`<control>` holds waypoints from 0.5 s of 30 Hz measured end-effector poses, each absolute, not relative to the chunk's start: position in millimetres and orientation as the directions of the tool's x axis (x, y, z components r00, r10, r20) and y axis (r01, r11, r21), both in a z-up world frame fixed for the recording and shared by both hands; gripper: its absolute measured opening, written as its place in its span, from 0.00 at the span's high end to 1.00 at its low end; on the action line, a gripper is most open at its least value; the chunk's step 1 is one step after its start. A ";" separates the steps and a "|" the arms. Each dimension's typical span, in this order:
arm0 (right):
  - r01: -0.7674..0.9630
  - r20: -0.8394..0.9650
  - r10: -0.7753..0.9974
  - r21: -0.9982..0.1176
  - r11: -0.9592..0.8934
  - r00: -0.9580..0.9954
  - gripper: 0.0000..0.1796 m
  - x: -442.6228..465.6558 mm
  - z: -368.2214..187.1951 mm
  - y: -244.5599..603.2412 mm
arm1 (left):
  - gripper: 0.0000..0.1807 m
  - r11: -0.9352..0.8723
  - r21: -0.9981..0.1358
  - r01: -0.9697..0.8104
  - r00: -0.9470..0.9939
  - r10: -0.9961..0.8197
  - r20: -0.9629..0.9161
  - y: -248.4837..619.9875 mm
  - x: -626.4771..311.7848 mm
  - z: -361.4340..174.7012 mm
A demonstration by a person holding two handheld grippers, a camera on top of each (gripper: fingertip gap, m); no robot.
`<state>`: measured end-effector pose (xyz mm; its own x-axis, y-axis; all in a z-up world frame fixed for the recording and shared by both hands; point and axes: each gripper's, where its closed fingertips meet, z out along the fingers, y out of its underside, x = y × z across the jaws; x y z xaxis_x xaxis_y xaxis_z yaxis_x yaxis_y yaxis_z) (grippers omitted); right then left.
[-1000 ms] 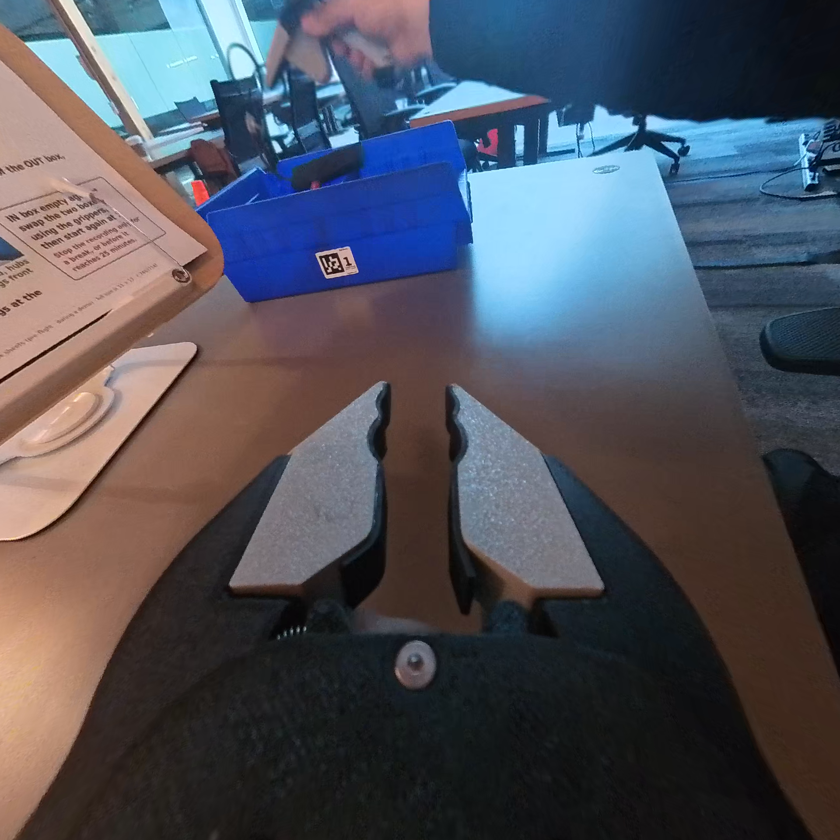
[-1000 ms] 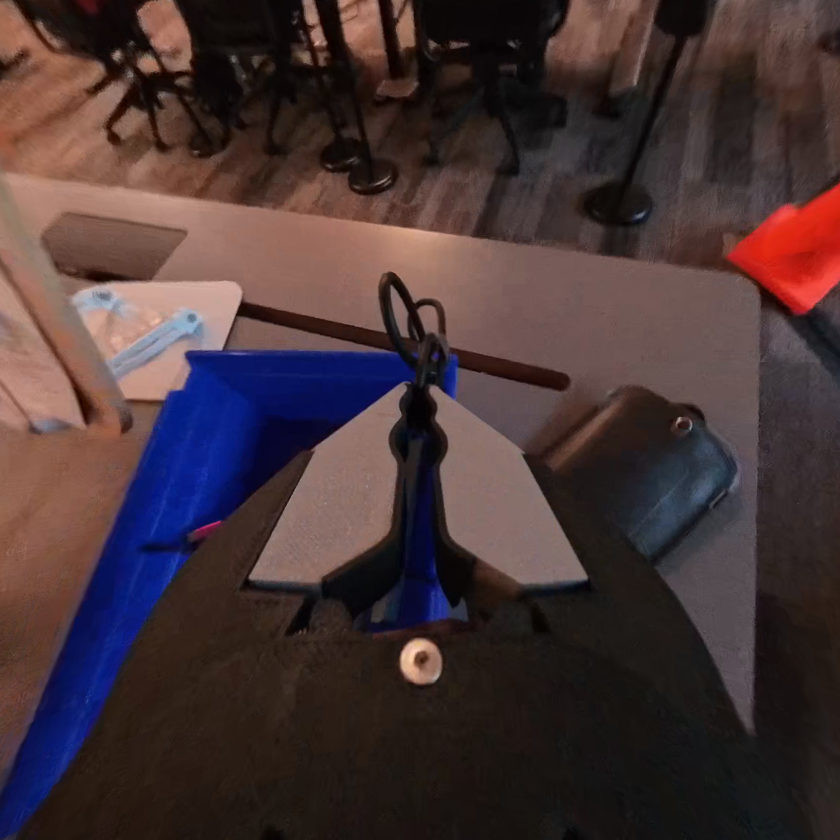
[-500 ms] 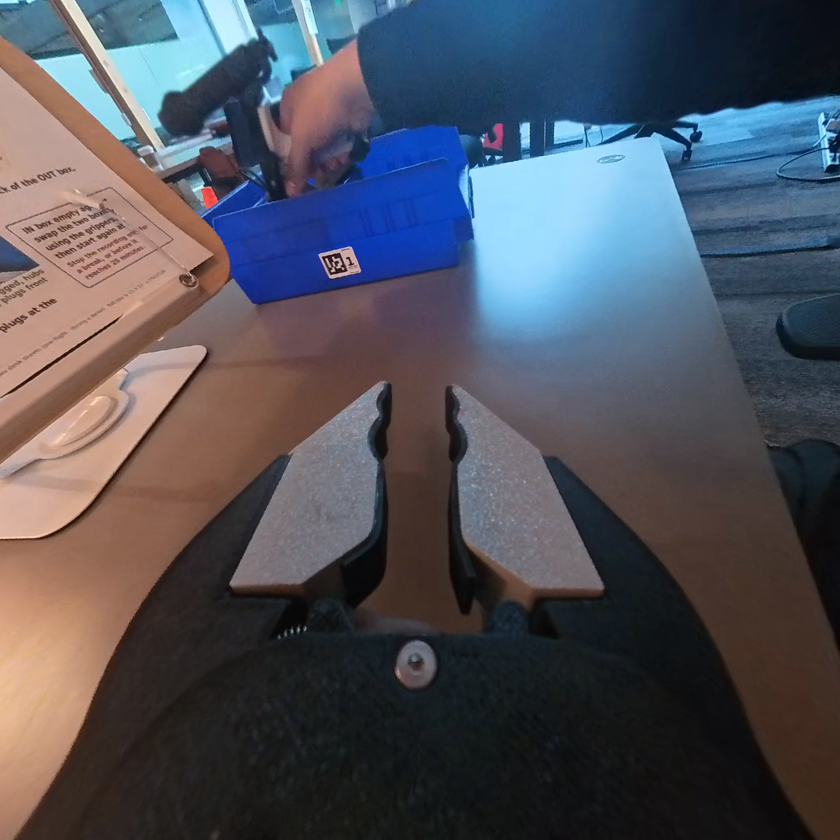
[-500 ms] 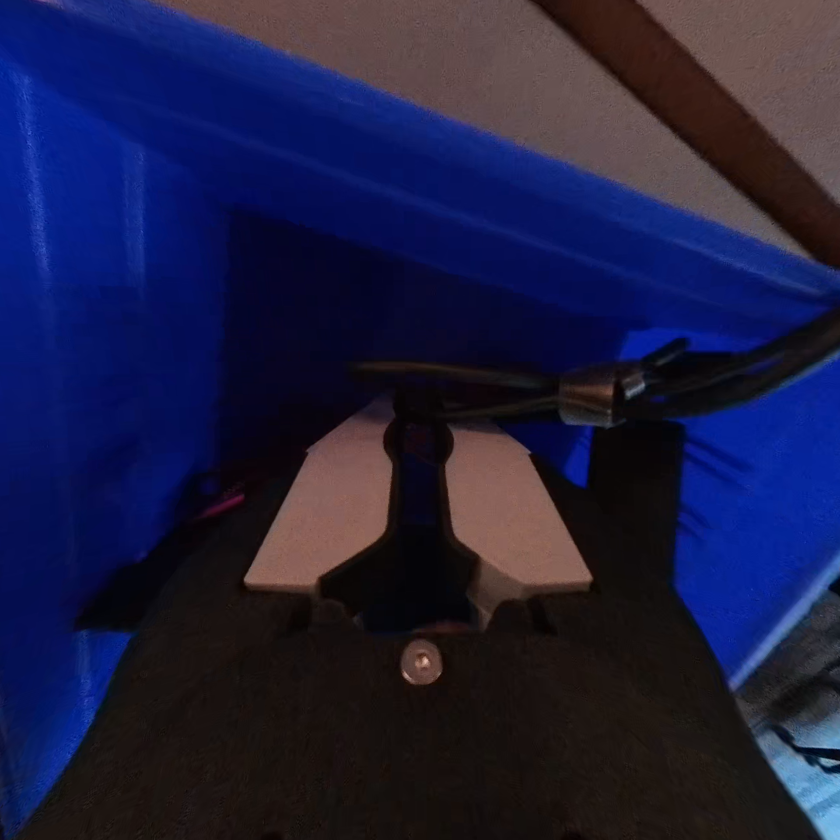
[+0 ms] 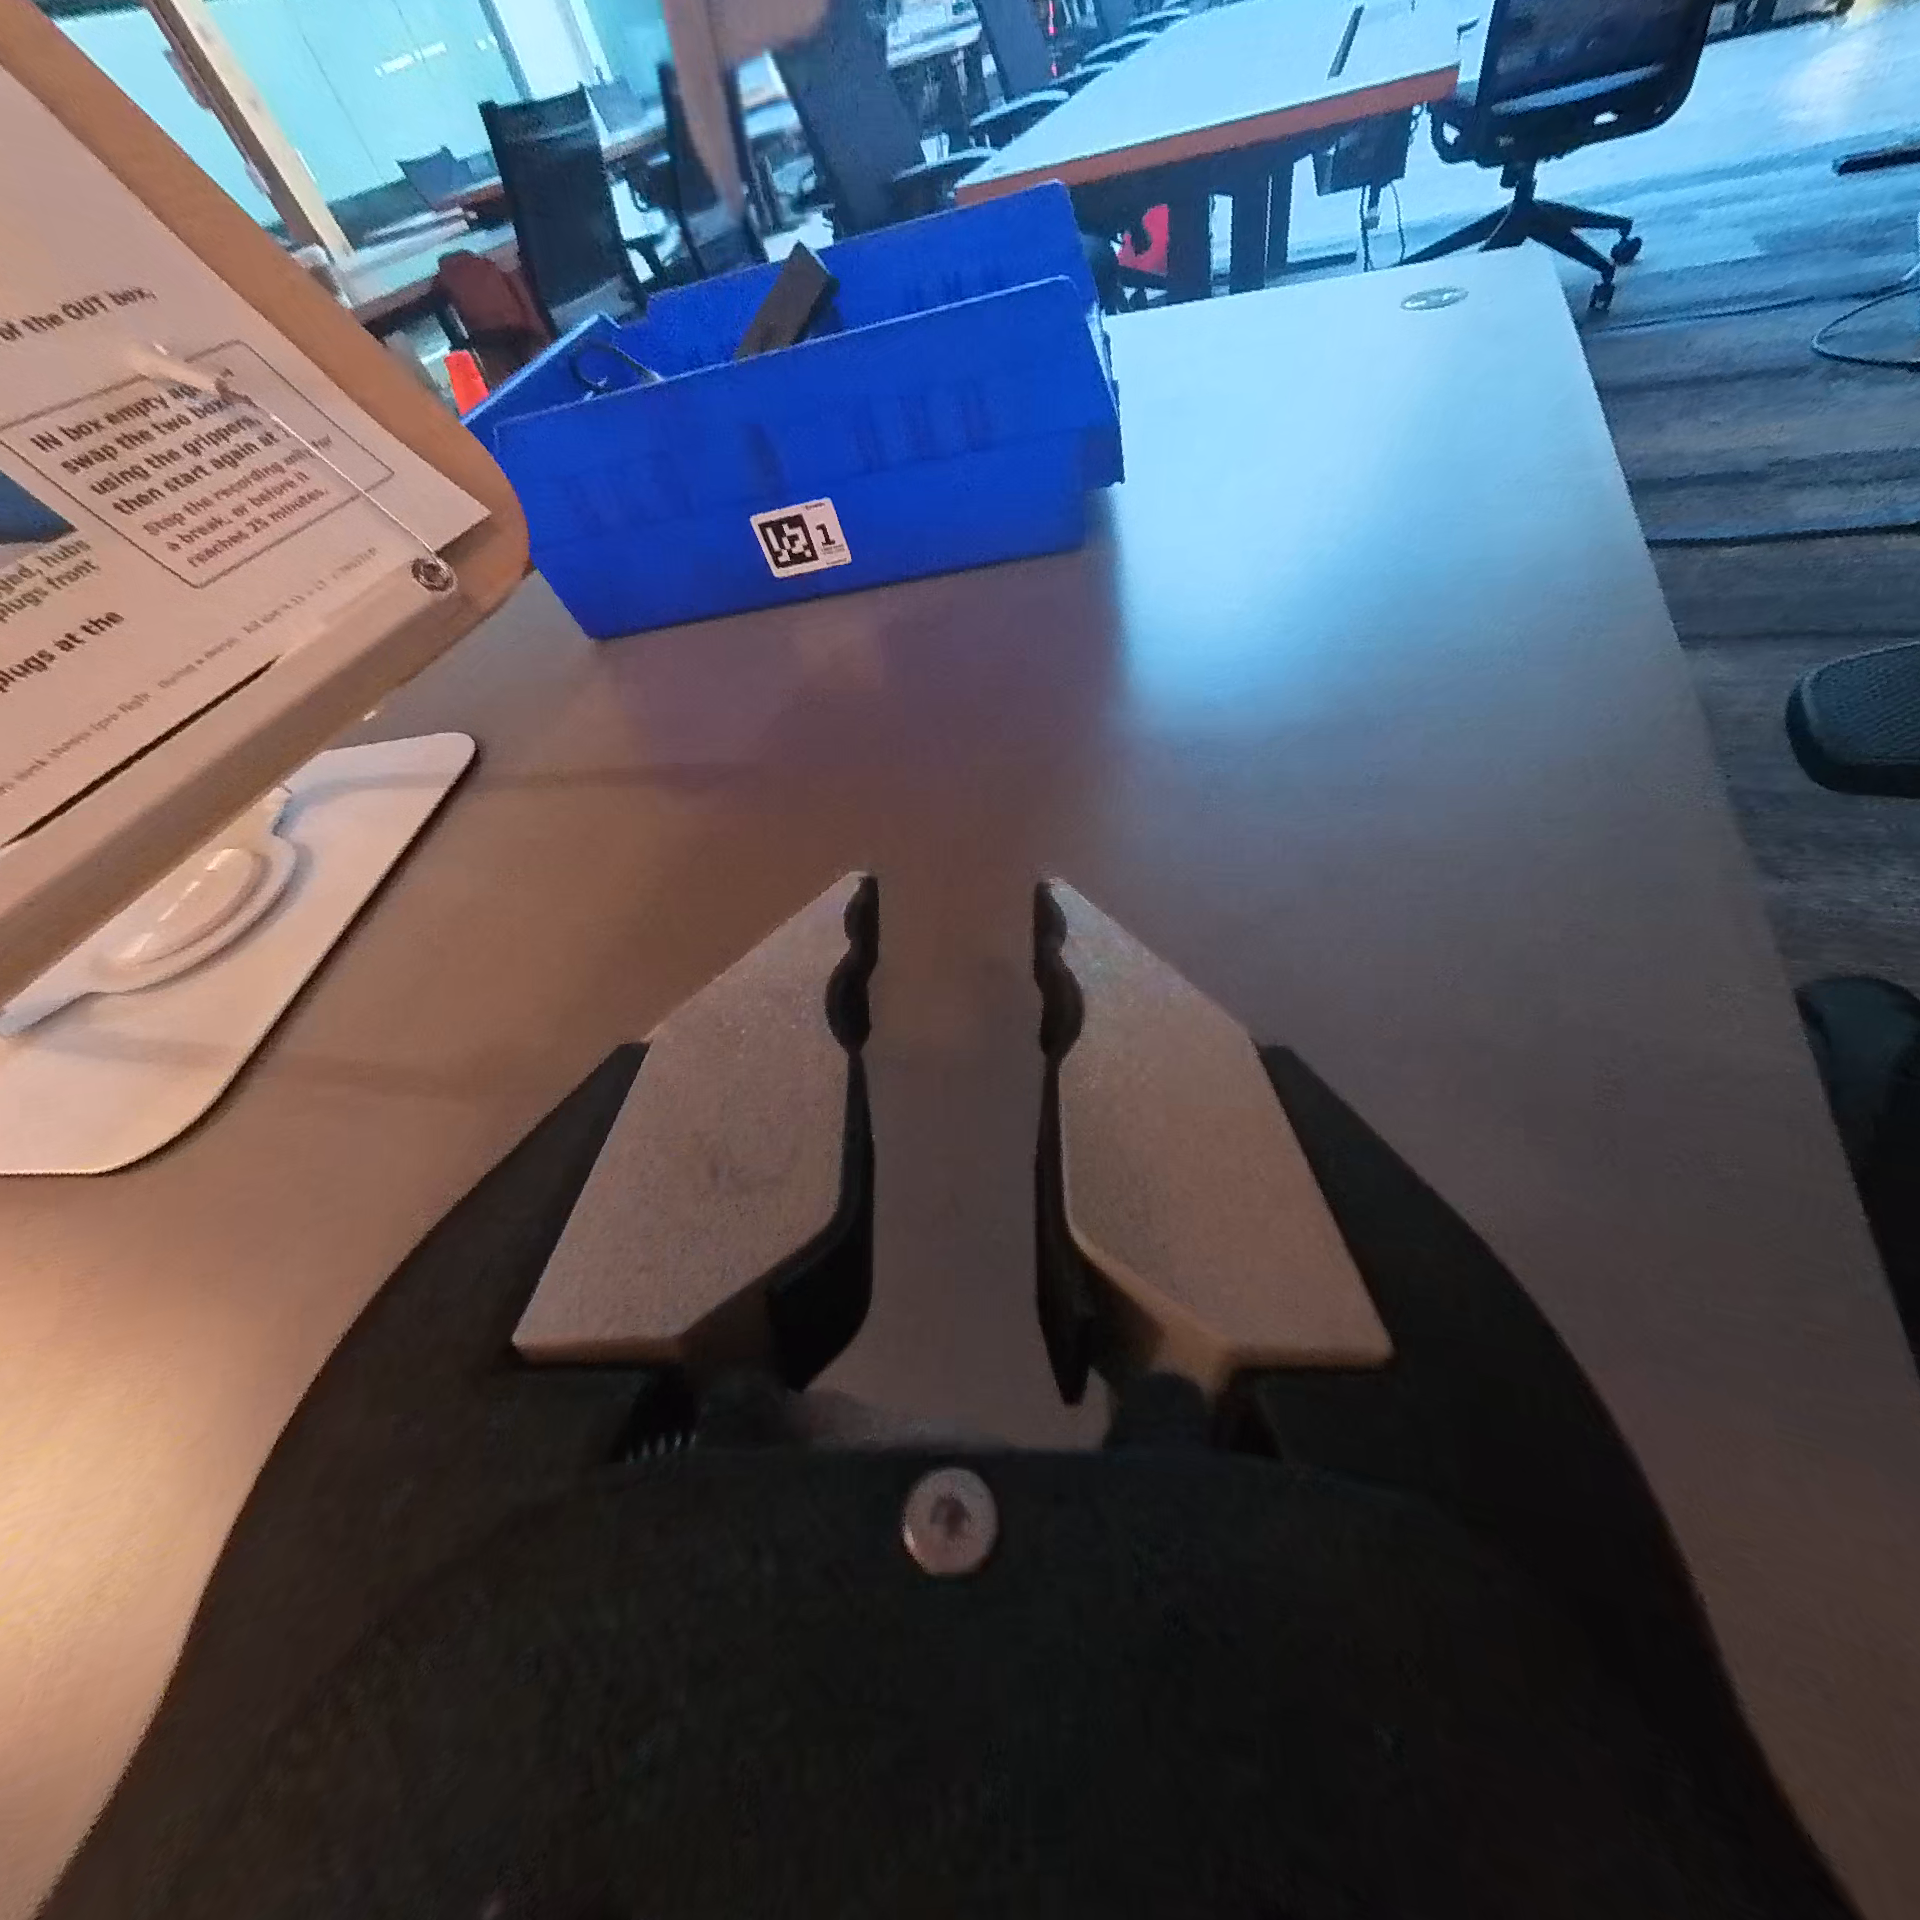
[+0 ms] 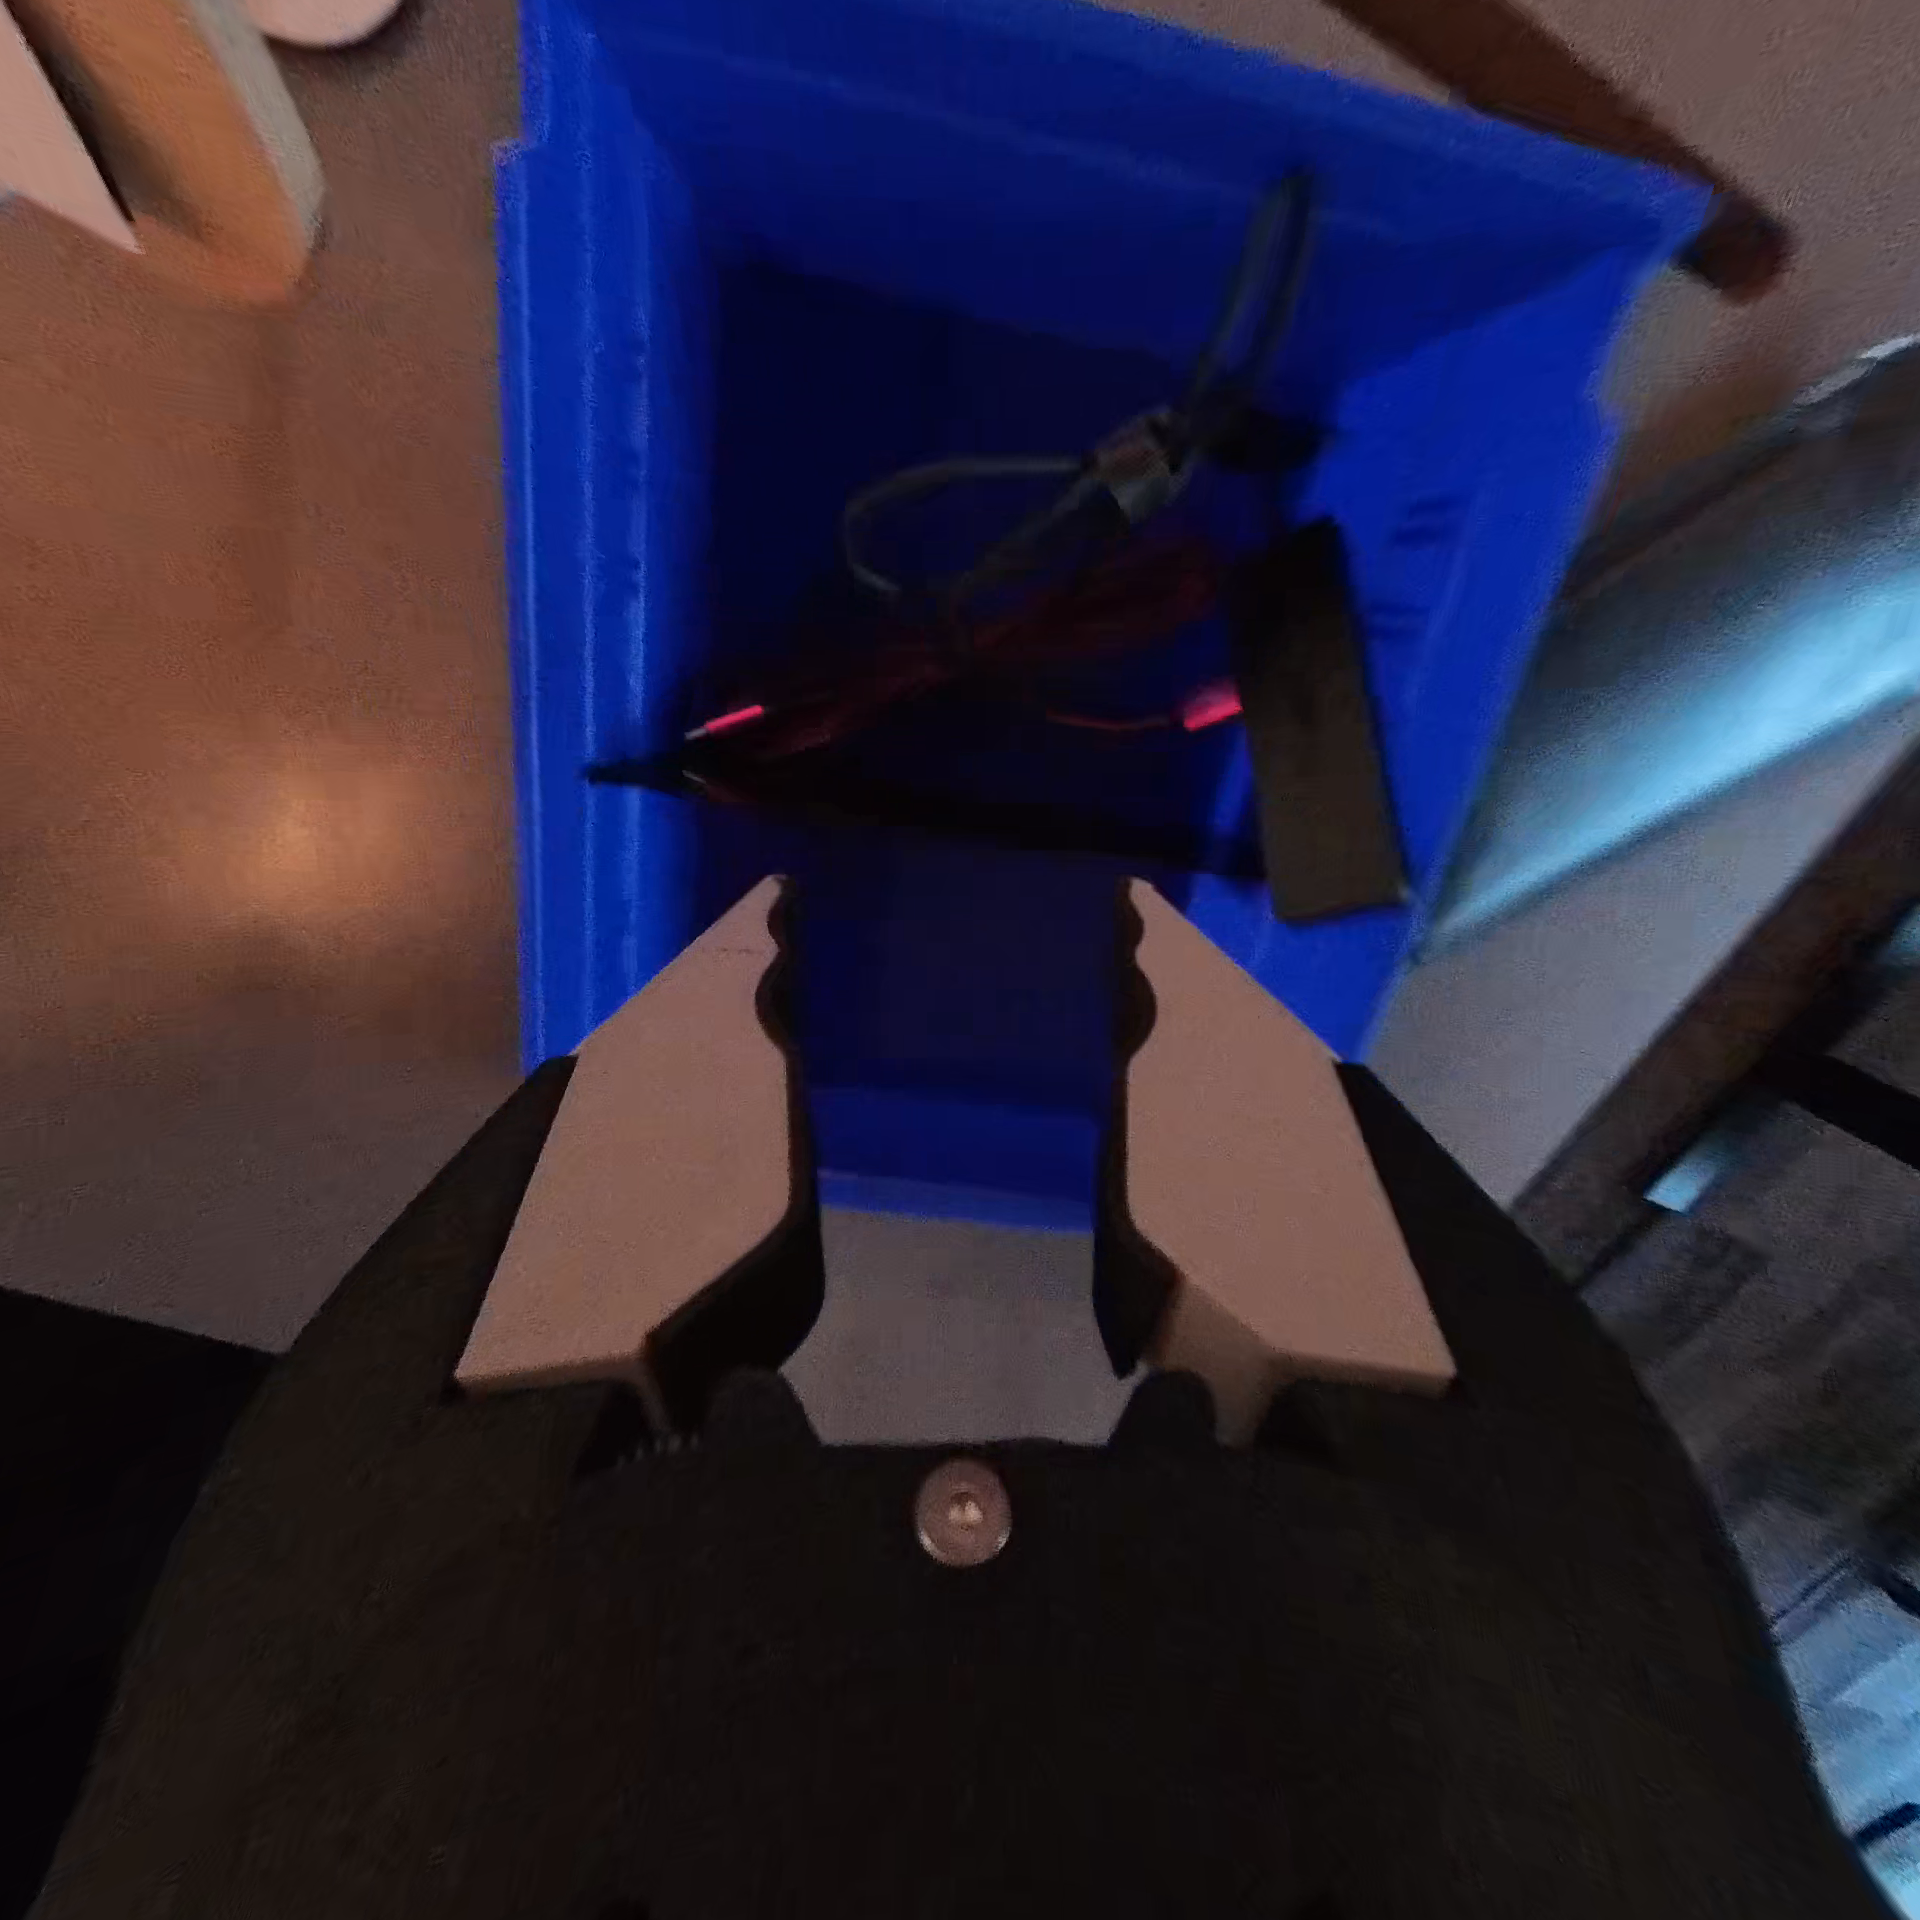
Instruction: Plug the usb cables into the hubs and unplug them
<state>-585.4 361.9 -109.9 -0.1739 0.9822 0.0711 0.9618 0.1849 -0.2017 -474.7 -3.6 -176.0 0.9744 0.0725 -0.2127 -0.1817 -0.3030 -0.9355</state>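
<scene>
A blue bin (image 5: 831,457) stands at the far middle of the brown table (image 5: 1299,727). In the right wrist view I look down into the bin (image 6: 582,520). It holds a coiled black USB cable (image 6: 1049,499), a dark red cable with pink plugs (image 6: 935,675) and a flat black hub (image 6: 1314,727) leaning on its right wall. That hub also pokes above the rim in the left wrist view (image 5: 787,301). My right gripper (image 6: 951,914) is open and empty above the bin's near end. My left gripper (image 5: 954,914) is open and empty, low over the table, well short of the bin.
A slanted wooden stand with a printed sheet (image 5: 187,499) rests on a white base (image 5: 177,997) at the left. The table's right edge (image 5: 1766,883) drops to a carpeted floor with office chairs (image 5: 1558,114). A dark rod (image 6: 1558,114) lies behind the bin. Tip to tip, the grippers are about 40 cm apart.
My right gripper has let go of the black cable, opened and risen out of the bin; the cable now lies inside. The person's hand and arm have left the left wrist view.
</scene>
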 end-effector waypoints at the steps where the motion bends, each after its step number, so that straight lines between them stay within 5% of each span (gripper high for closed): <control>1: 0.954 0.131 0.979 -0.239 0.182 -0.153 0.65 -579.5 -95.6 366.7 | 0.85 -0.302 -0.934 -0.189 0.973 0.072 -0.220 -3.8 -474.5 -175.9; 4: 0.894 0.174 0.981 -0.419 0.157 -0.090 0.54 -567.3 -52.7 348.0 | 0.84 -0.289 -0.926 -0.241 0.955 0.102 -0.280 -5.8 -480.0 -172.5; 9: 0.540 -0.091 0.898 -0.823 0.176 -0.431 0.52 -547.3 12.7 170.9 | 0.83 -0.262 -0.940 -0.219 0.953 0.151 -0.264 -11.8 -489.8 -167.3; 12: 0.361 -0.104 0.791 -0.920 0.154 -0.603 0.55 -525.7 -1.8 72.7 | 0.81 -0.246 -0.961 -0.129 0.964 0.198 -0.180 -19.2 -494.8 -166.1; 15: 0.328 -0.081 0.724 -0.922 0.207 -0.685 0.63 -523.1 -74.3 -1.6 | 0.79 -0.316 -0.946 -0.070 0.968 0.206 -0.140 -28.7 -491.3 -177.7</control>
<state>-523.1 -1.6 -74.3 -0.6852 0.7238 -0.0814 0.3279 0.2067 -0.9218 -491.3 -28.7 -177.7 0.9684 0.2064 -0.1401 -0.0696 -0.3157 -0.9463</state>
